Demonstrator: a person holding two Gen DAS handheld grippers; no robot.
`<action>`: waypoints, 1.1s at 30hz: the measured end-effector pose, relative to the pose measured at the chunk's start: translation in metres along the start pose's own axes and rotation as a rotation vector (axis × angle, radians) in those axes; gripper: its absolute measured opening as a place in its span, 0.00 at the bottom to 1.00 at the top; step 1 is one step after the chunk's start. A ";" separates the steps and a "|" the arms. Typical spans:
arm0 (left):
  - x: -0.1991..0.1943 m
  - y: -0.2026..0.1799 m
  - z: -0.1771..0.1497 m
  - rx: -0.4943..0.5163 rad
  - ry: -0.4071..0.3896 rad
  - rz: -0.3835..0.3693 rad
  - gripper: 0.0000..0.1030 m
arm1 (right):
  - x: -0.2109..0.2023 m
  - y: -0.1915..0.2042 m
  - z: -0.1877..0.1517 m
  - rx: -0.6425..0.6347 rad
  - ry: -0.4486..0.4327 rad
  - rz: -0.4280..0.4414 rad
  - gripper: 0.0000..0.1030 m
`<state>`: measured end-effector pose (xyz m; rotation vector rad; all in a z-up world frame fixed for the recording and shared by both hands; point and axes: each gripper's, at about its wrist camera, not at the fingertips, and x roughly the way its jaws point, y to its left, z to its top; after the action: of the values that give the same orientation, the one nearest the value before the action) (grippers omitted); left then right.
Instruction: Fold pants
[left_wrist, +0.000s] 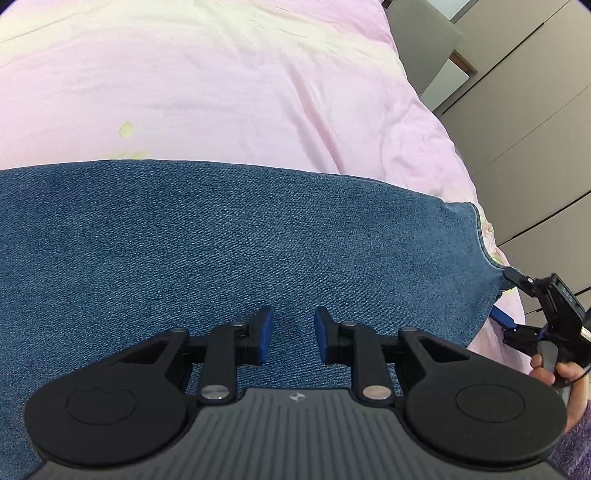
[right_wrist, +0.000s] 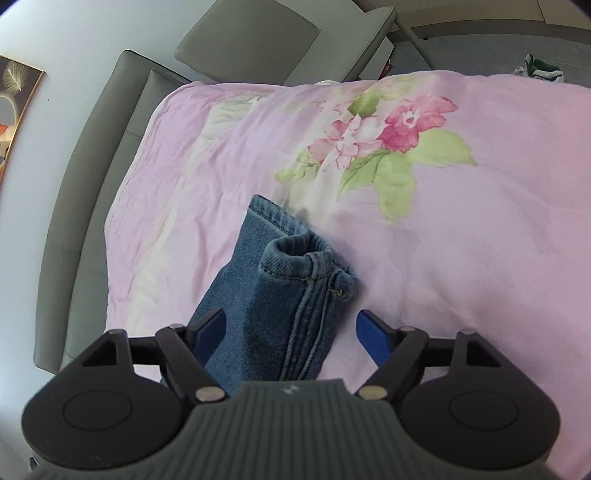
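We hover our left gripper (left_wrist: 292, 336), released, above the jeans (left_wrist: 236, 236); our right gripper (right_wrist: 291, 334) straddles the leg hems (right_wrist: 306, 258), unclenched, ready to pinch.

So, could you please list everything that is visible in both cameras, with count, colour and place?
jeans: one, blue denim, on the quilt; leg cuffs point to the headboard
quilt: one, pink with flower print, covers the bed
headboard: one, grey, at the bed's far end
chair: one, grey, behind the bed
wardrobe: beige, beside the bed
left gripper: black, blue pads, open over the denim
right gripper: open, astride the leg
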<state>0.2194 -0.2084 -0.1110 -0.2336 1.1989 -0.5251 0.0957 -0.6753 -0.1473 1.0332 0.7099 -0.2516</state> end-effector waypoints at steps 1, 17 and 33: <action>0.000 0.001 0.000 0.000 0.002 -0.001 0.26 | 0.004 0.000 0.000 0.003 -0.003 -0.009 0.72; 0.033 0.010 0.008 0.028 0.063 0.023 0.12 | 0.020 -0.014 -0.001 0.043 -0.017 -0.024 0.07; -0.055 0.024 -0.009 -0.020 -0.065 -0.016 0.13 | -0.067 0.209 -0.049 -0.628 -0.099 -0.045 0.06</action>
<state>0.2033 -0.1590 -0.0794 -0.2754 1.1398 -0.5162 0.1304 -0.5363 0.0257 0.4045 0.6619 -0.1040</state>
